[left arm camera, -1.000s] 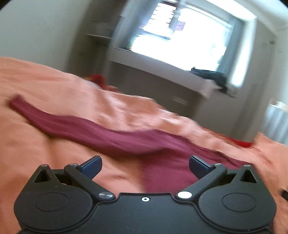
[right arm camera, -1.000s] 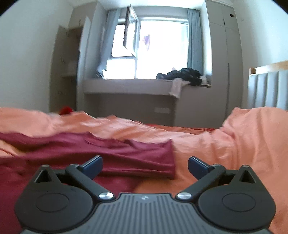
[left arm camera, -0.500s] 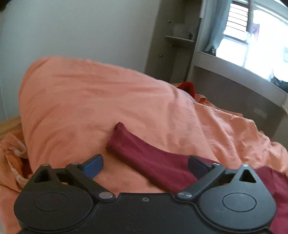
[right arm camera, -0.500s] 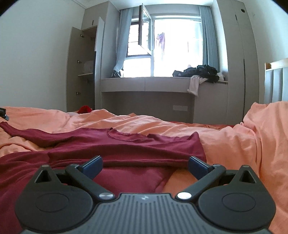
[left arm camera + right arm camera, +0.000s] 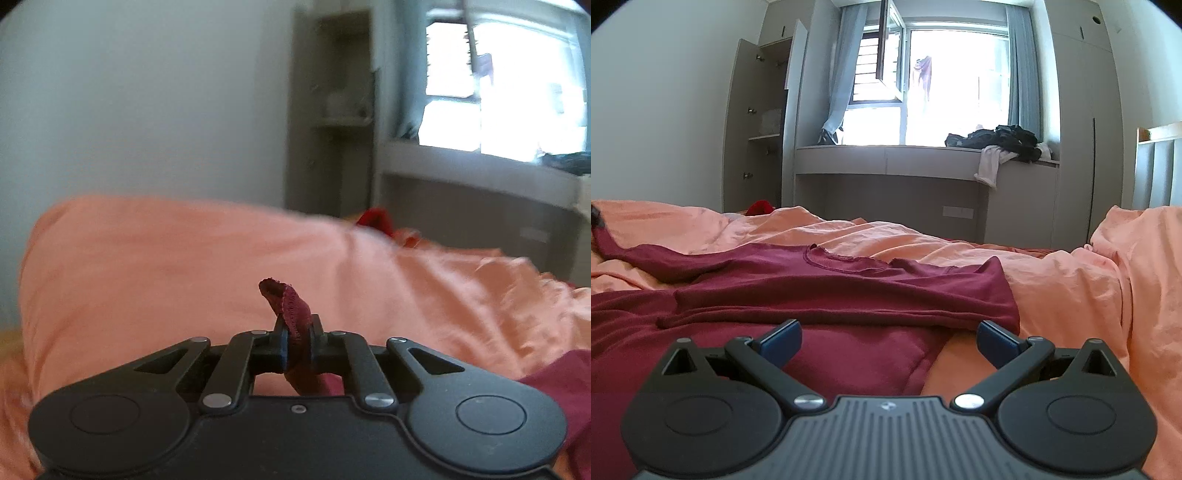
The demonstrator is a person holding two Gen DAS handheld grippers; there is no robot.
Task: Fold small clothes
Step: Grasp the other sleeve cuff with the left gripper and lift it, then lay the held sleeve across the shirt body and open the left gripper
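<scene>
A maroon long-sleeved shirt (image 5: 849, 291) lies spread on the orange duvet (image 5: 1071, 295), neckline towards the window. Its left sleeve (image 5: 646, 258) stretches off to the far left. In the left wrist view my left gripper (image 5: 297, 332) is closing its jaws; the pads press on the sleeve's cuff (image 5: 291, 310), whose tip sticks up above the fingers. The shirt's body (image 5: 569, 380) shows at the lower right there. My right gripper (image 5: 888, 339) stands open low over the shirt's right side, with nothing gripped between its blue pads (image 5: 783, 338).
A bulge of orange duvet (image 5: 166, 277) rises ahead of the left gripper. A red item (image 5: 760, 207) lies at the bed's far edge. Beyond are an open wardrobe (image 5: 761, 122), a window bench with piled dark clothes (image 5: 997, 142) and a headboard (image 5: 1156, 162) at right.
The left gripper swung left along the sleeve to its end and went from wide open to shut on the cuff. The right gripper edged closer over the shirt, still open.
</scene>
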